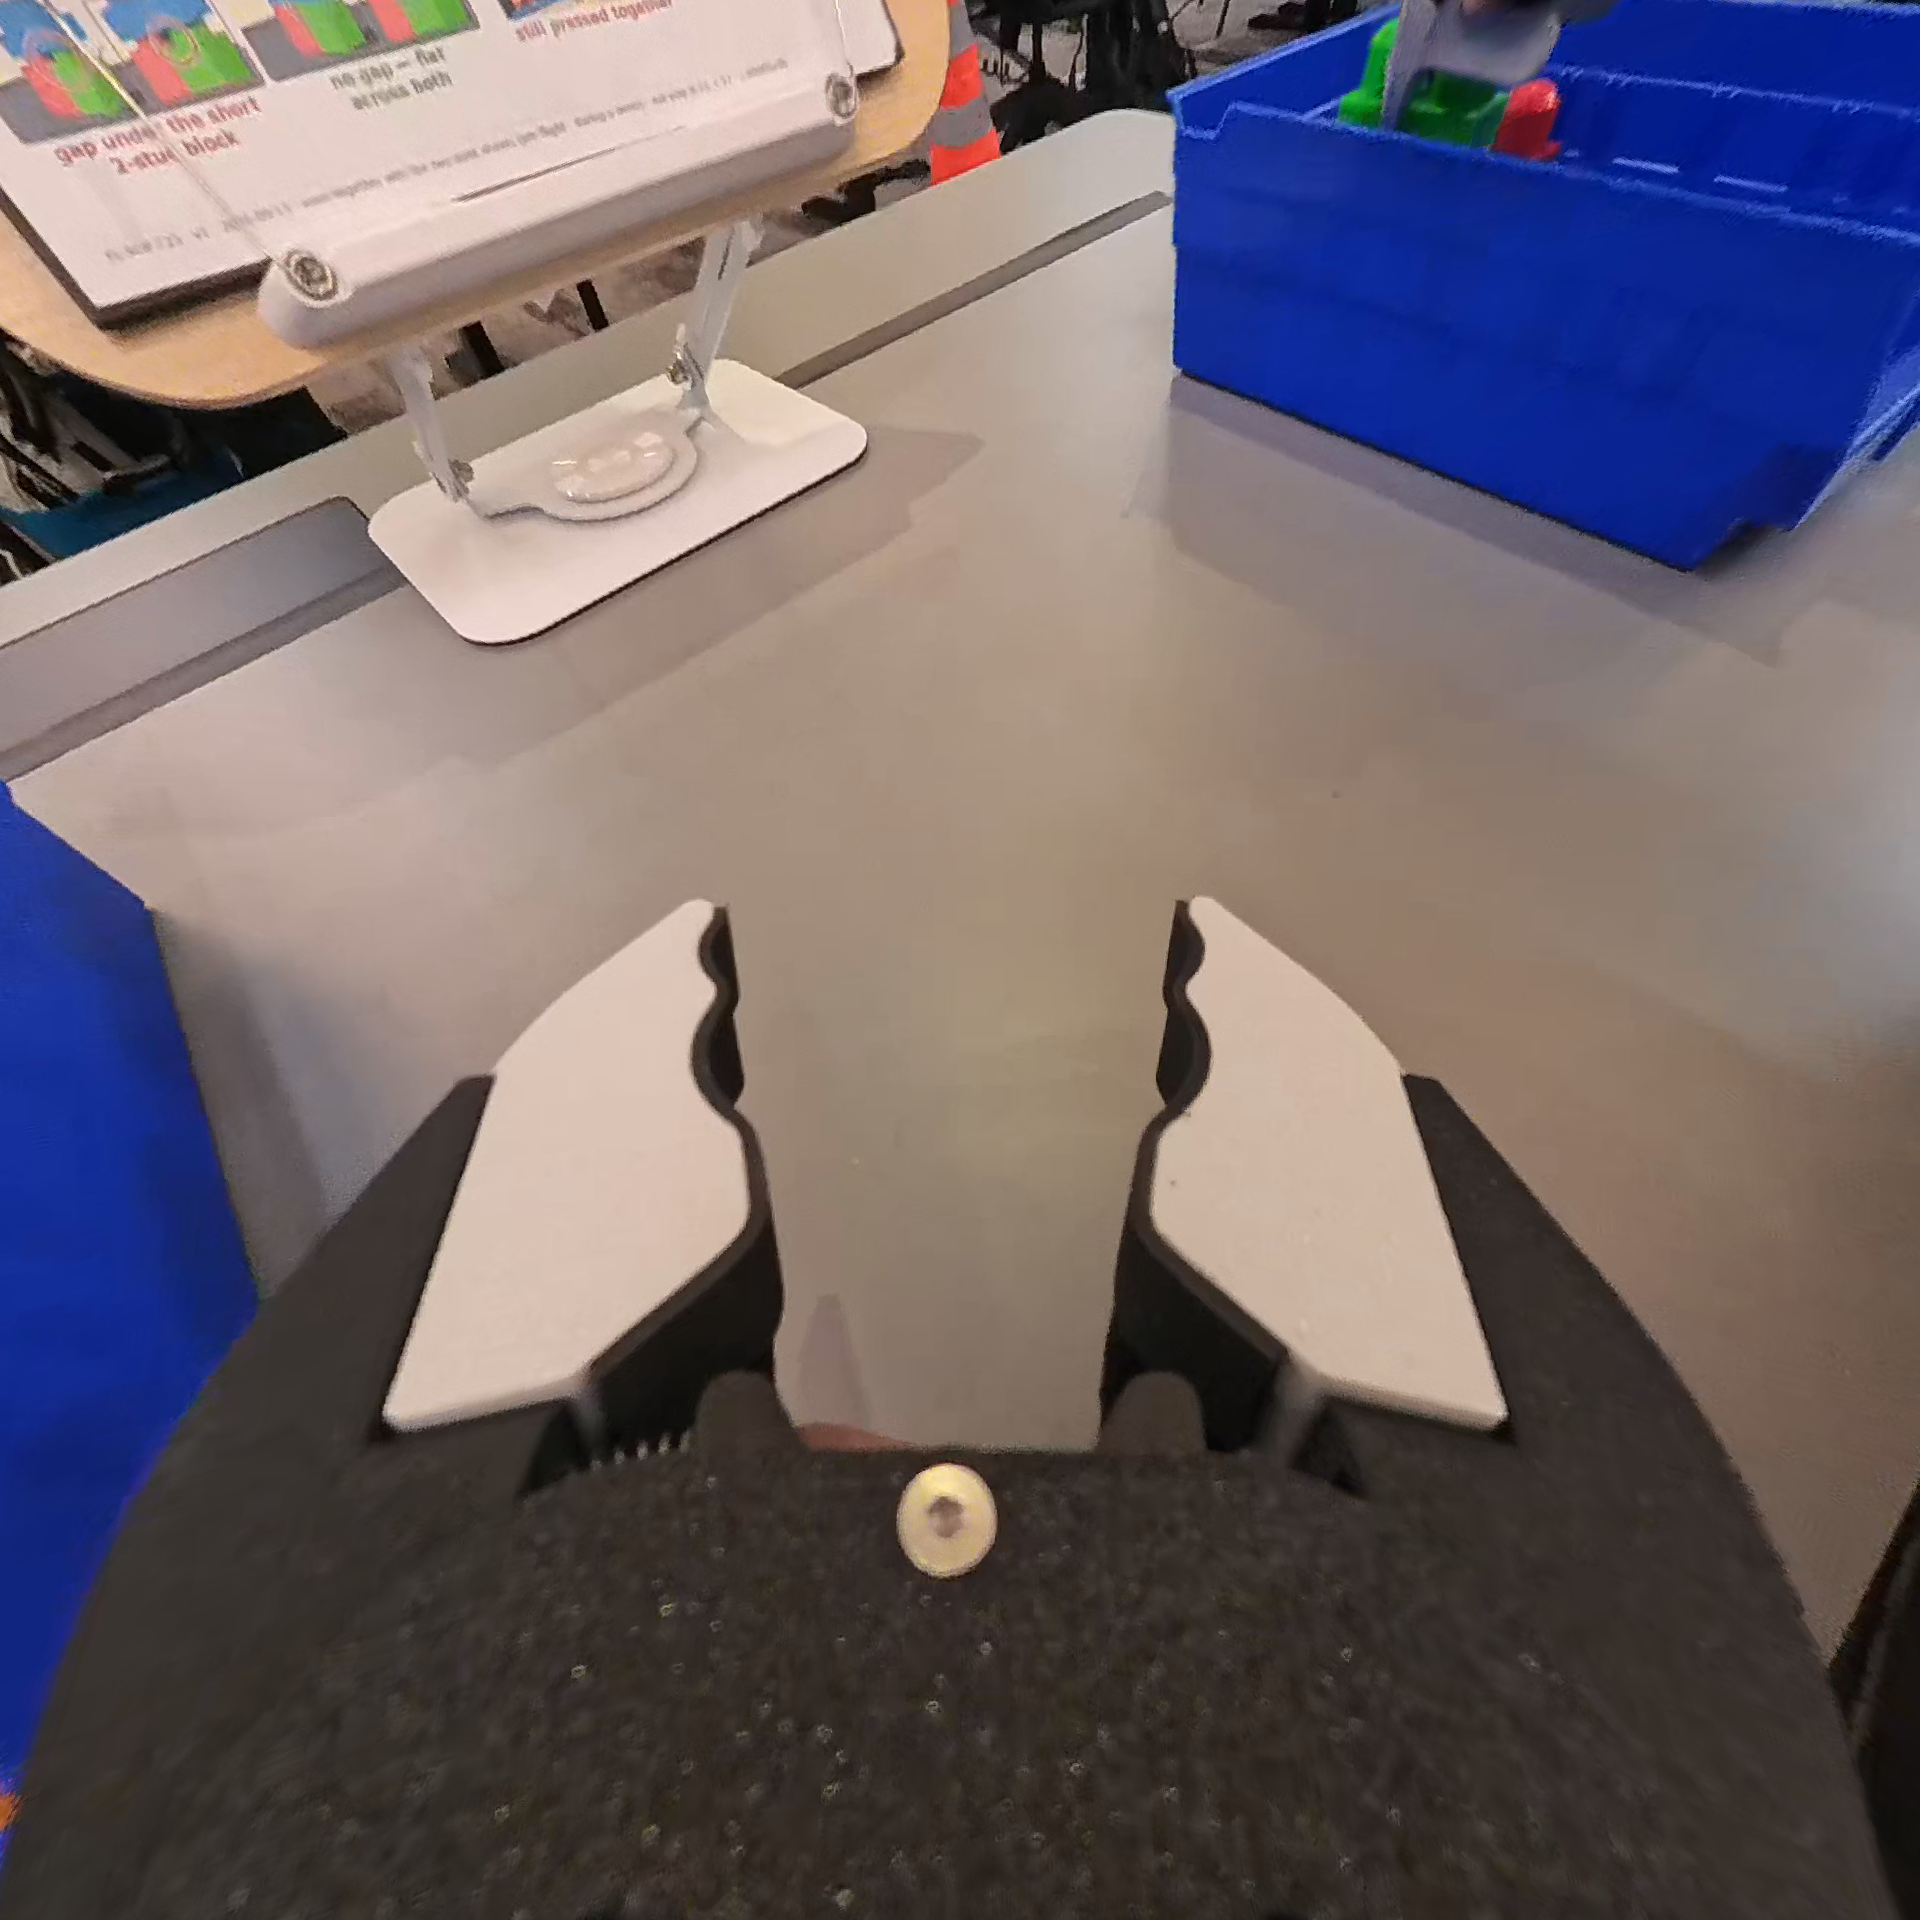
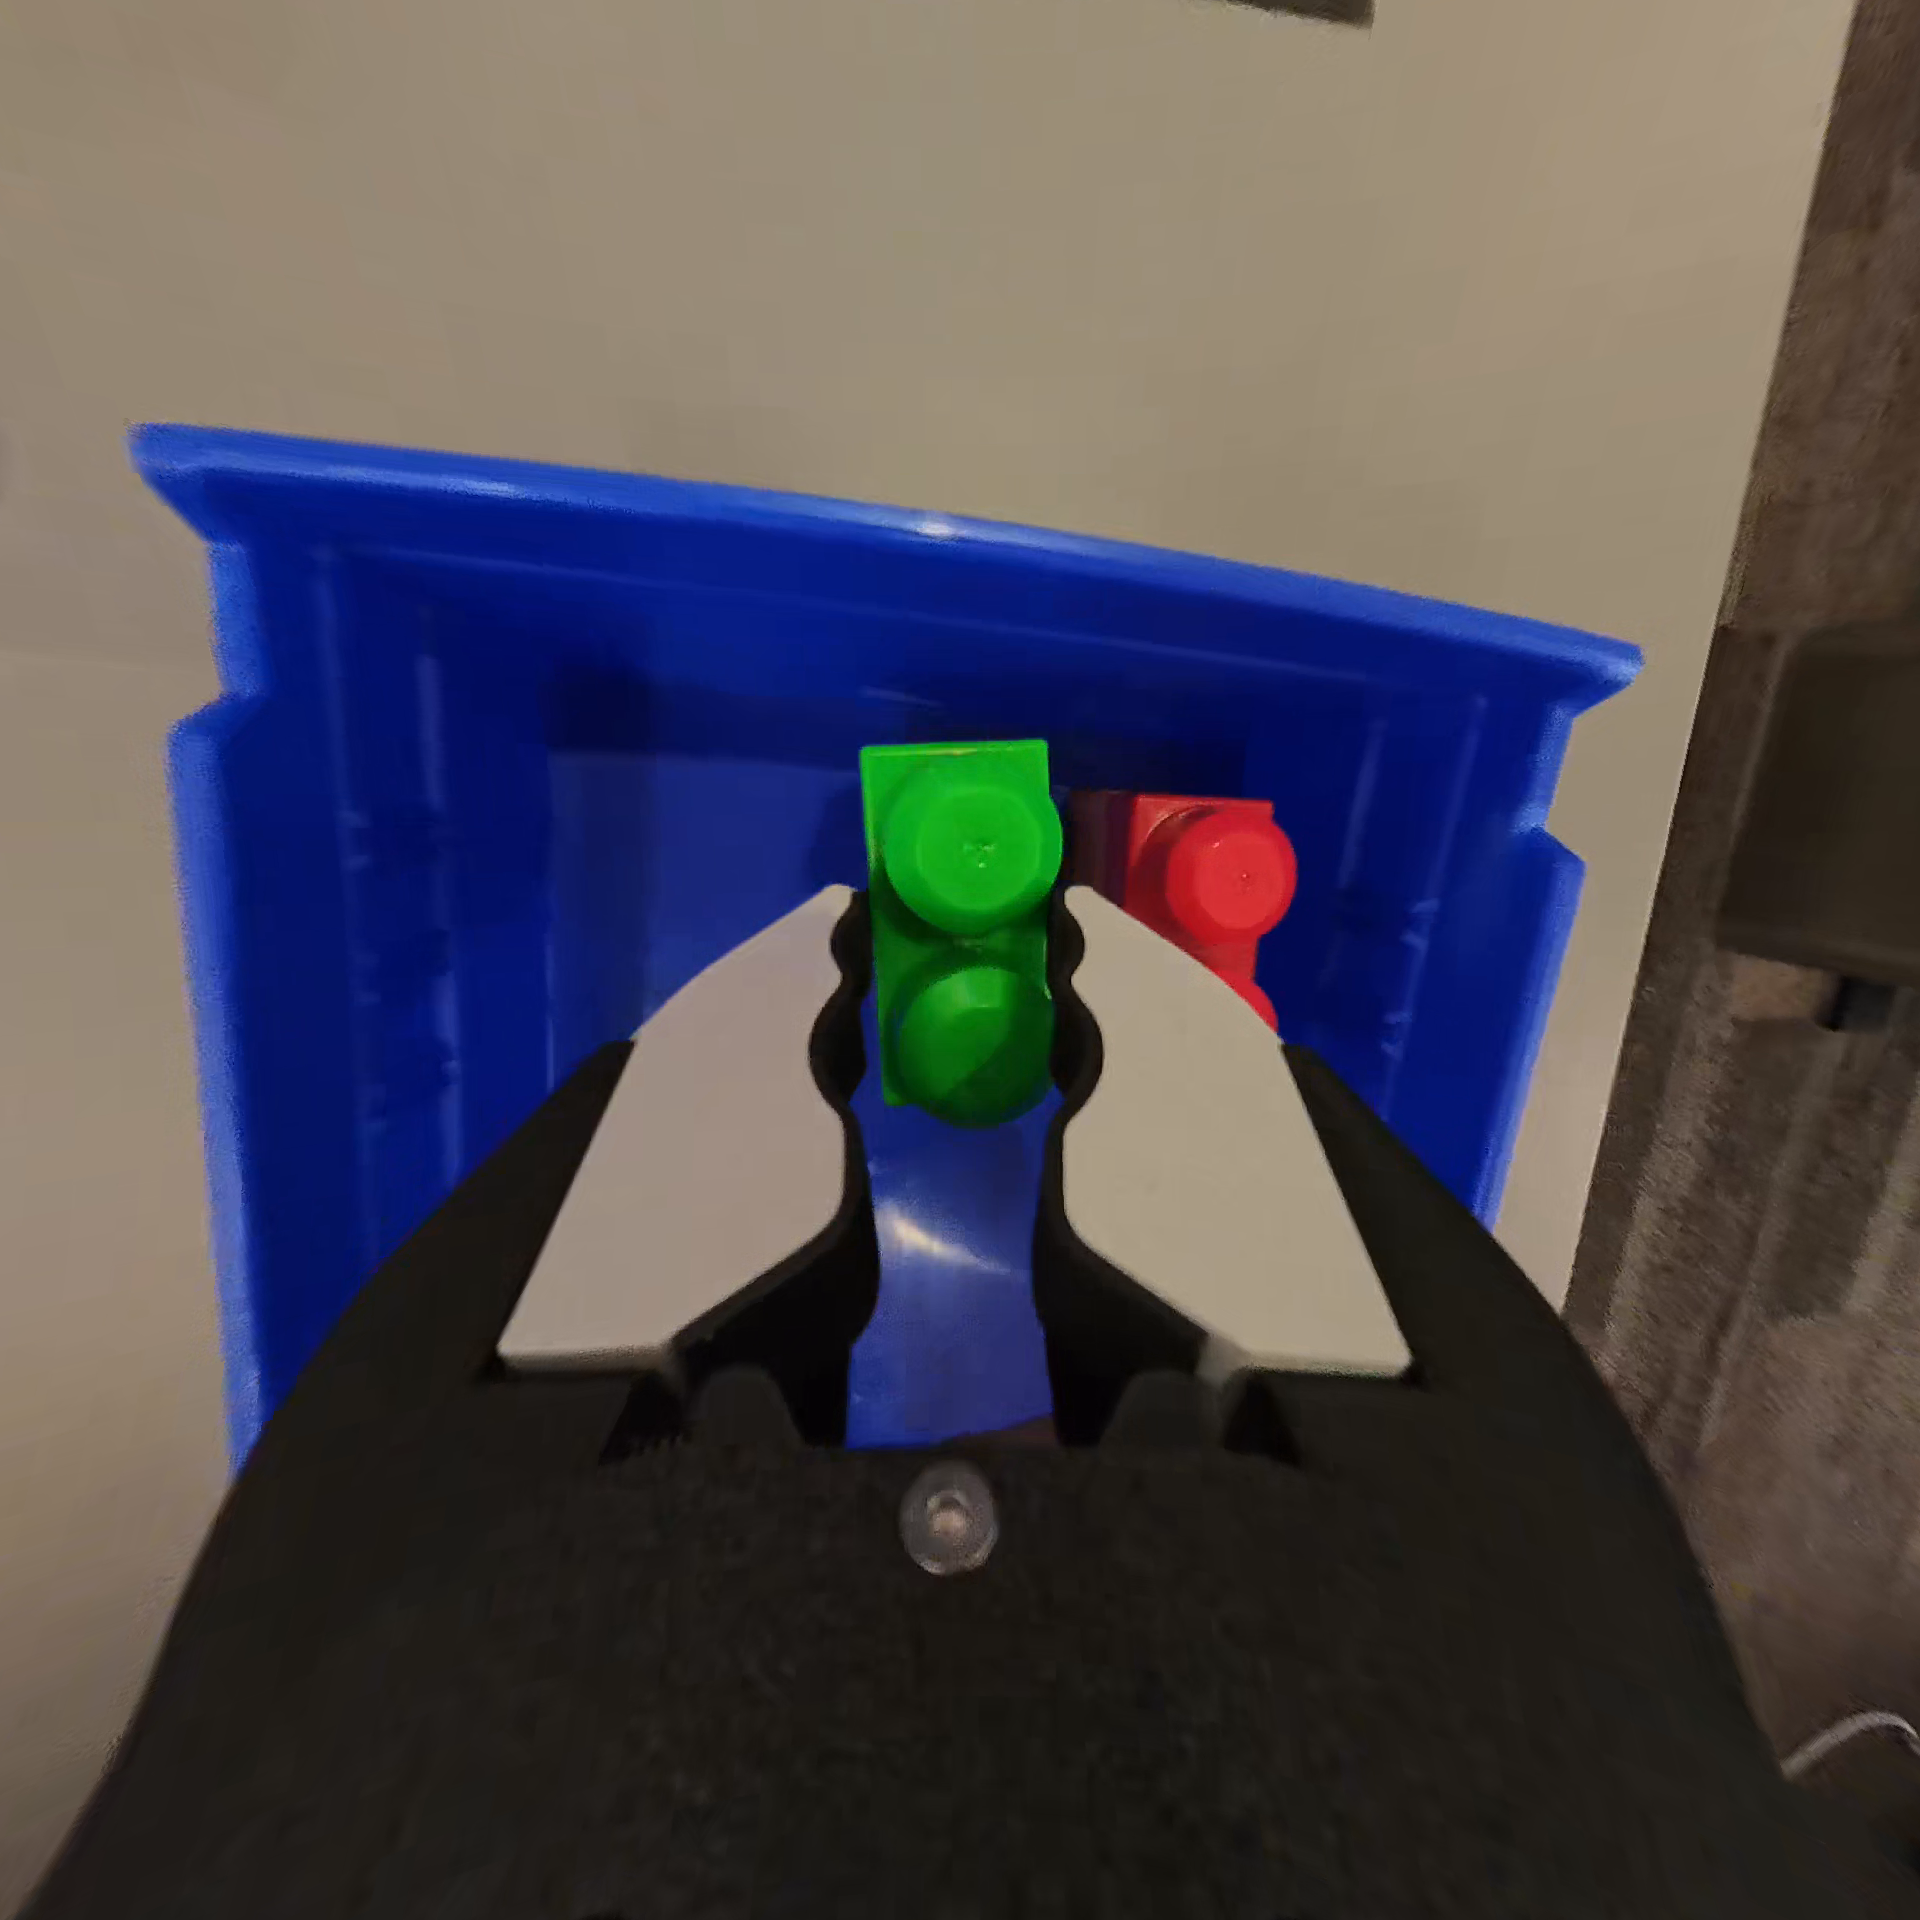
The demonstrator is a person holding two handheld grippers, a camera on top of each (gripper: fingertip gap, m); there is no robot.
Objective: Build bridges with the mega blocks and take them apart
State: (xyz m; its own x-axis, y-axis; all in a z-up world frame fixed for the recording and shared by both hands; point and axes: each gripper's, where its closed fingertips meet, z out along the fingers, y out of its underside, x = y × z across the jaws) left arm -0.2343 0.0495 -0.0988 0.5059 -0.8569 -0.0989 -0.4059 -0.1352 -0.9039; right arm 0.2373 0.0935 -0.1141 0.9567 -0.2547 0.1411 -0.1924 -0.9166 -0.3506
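Observation:
My right gripper (image 2: 956, 904) reaches down into a blue bin (image 2: 727, 582) and is shut on a green two-stud block (image 2: 971, 842), one finger pressing on each long side. A red block (image 2: 1221, 883) lies just right of it in the bin. My left gripper (image 1: 951, 925) is open and empty, held over bare grey table (image 1: 935, 675). In the left wrist view the bin (image 1: 1507, 291) stands at the far right, with the green block (image 1: 1439, 109), the red block (image 1: 1527, 120) and the right gripper (image 1: 1455, 52) above them.
A white stand (image 1: 613, 499) holding an instruction sheet (image 1: 416, 125) sits at the table's far left. An orange cone (image 1: 961, 104) stands beyond the table. A blue object (image 1: 83, 1143) fills the left edge of the left wrist view. Across from one pair of fingers to the other is roughly 50 centimetres.

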